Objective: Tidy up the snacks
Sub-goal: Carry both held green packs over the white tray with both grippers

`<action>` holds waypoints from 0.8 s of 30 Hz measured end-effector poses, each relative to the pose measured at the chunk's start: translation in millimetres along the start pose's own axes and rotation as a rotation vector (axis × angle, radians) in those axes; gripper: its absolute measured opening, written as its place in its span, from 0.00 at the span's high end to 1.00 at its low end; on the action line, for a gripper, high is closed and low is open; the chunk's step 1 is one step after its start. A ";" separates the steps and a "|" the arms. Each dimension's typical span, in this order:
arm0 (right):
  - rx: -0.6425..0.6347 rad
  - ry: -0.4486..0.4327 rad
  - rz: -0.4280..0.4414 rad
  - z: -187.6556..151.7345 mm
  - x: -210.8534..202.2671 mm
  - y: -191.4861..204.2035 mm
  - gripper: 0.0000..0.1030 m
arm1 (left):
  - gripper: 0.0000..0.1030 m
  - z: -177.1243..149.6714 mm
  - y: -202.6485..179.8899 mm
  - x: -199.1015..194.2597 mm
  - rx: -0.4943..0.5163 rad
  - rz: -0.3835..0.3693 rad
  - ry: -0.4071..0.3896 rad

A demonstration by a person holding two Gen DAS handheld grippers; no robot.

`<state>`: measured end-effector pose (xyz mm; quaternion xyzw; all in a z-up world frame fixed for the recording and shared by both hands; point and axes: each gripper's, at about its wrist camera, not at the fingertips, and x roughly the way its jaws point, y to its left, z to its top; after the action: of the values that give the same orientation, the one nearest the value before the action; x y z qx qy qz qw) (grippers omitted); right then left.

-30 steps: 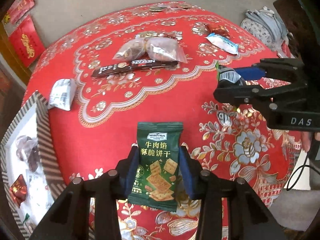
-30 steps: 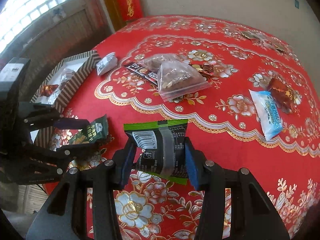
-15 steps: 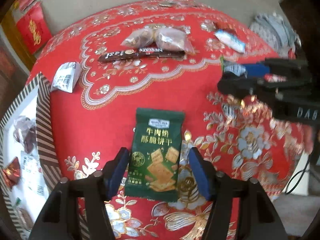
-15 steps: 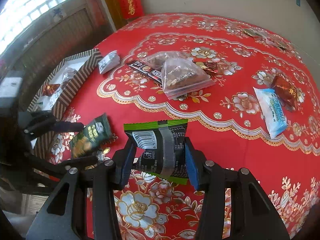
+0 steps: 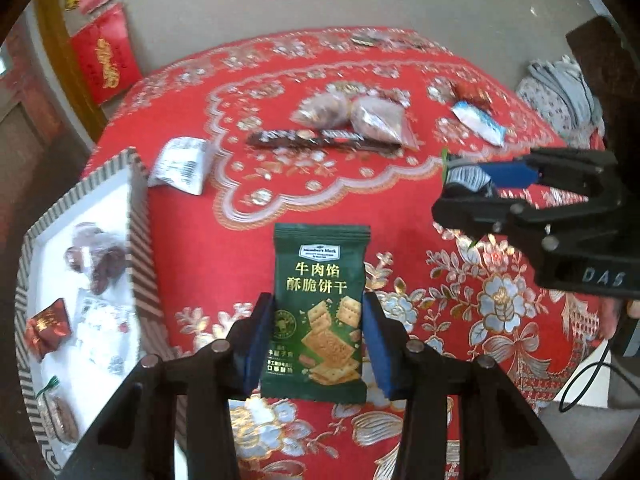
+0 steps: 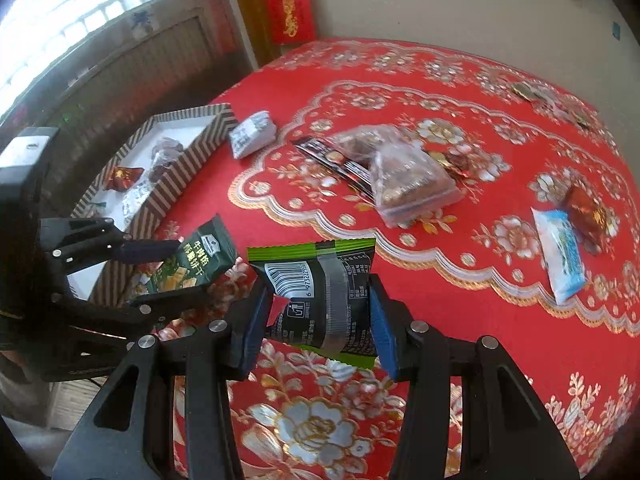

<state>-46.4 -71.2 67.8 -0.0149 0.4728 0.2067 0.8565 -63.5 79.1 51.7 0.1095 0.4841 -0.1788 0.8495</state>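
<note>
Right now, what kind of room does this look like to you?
Probably a living or dining room in a home: a round table under a red floral tablecloth, red paper decorations hung by the doorframe, a glass-block window, and loose snacks beside a striped box.

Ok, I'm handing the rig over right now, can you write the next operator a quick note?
Left gripper: shut on the dark green foil cracker packet, held above the red floral tablecloth.
Right gripper: shut on the black snack packet with green edges.
Done: the striped cardboard box at the table's left edge already holds a few wrapped snacks.
Left: box both held packets, then the white barcode packet, the long dark coffee sticks, two clear bags, the blue-white packet and the red wrapped sweet.
</note>
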 end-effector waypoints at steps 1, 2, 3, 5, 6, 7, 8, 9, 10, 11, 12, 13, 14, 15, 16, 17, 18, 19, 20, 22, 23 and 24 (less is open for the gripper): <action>-0.005 -0.002 0.004 2.3 0.2 3.3 0.55 | 0.55 0.2 2.3 -3.5 -0.008 0.007 -0.009; -0.011 -0.003 0.008 4.1 0.4 6.0 0.55 | 0.55 0.1 5.6 -7.4 -0.019 0.014 -0.018; -0.018 -0.006 0.011 6.5 0.6 9.7 0.55 | 0.55 -0.3 9.3 -11.4 -0.034 0.020 -0.028; -0.031 -0.009 0.018 11.4 1.0 16.7 0.55 | 0.55 -1.0 16.8 -19.0 -0.057 0.034 -0.048; -0.039 -0.011 0.024 14.2 1.5 21.1 0.55 | 0.55 -1.8 20.5 -22.8 -0.068 0.049 -0.059; -0.049 -0.014 0.029 17.0 1.8 26.0 0.55 | 0.55 -2.5 25.4 -27.1 -0.085 0.071 -0.074; -0.057 -0.017 0.032 19.3 2.1 30.2 0.55 | 0.55 -3.5 29.4 -30.0 -0.096 0.082 -0.082; -0.066 -0.017 0.037 21.9 2.6 35.1 0.55 | 0.55 -4.5 34.4 -33.0 -0.110 0.088 -0.089; -0.076 -0.018 0.042 24.8 3.2 40.1 0.55 | 0.55 -5.8 40.1 -36.1 -0.129 0.093 -0.097; -0.086 -0.021 0.045 28.0 4.0 45.0 0.55 | 0.55 -7.3 45.6 -38.8 -0.145 0.102 -0.104; -0.096 -0.022 0.047 30.7 4.8 50.3 0.55 | 0.55 -8.9 50.3 -41.3 -0.156 0.114 -0.110; -0.107 -0.022 0.051 33.3 5.9 55.7 0.55 | 0.55 -11.1 55.5 -44.0 -0.168 0.126 -0.116; -0.116 -0.023 0.055 36.0 6.9 60.7 0.55 | 0.55 -13.0 60.8 -46.5 -0.183 0.137 -0.123; -0.126 -0.024 0.058 38.6 7.9 65.8 0.55 | 0.55 -14.8 65.4 -48.7 -0.193 0.145 -0.127; -0.138 -0.023 0.063 41.6 9.2 71.6 0.55 | 0.55 -16.9 69.8 -51.2 -0.203 0.154 -0.132; -0.146 -0.024 0.067 43.9 10.2 76.2 0.55 | 0.55 -19.5 74.6 -53.6 -0.216 0.163 -0.138; -0.156 -0.024 0.072 46.8 11.7 81.8 0.55 | 0.55 -21.5 79.1 -55.3 -0.228 0.171 -0.142; -0.166 -0.024 0.075 49.3 13.4 87.4 0.55 | 0.55 -23.6 83.5 -56.6 -0.237 0.176 -0.144; -0.177 -0.024 0.080 52.3 15.5 93.7 0.55 | 0.55 -25.8 88.1 -57.9 -0.247 0.183 -0.146; -0.192 -0.021 0.092 57.4 19.7 104.3 0.55 | 0.55 -31.6 98.1 -60.2 -0.269 0.206 -0.150; -0.203 -0.018 0.101 60.5 22.6 111.8 0.55 | 0.55 -34.3 101.6 -60.5 -0.275 0.220 -0.151; -0.211 -0.017 0.106 62.7 24.6 117.1 0.55 | 0.55 -37.2 106.1 -61.0 -0.287 0.238 -0.152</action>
<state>-27.6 58.1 102.3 -0.0784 0.4411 0.3006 0.8420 -77.6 201.4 86.8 0.0299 0.4226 -0.0143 0.9057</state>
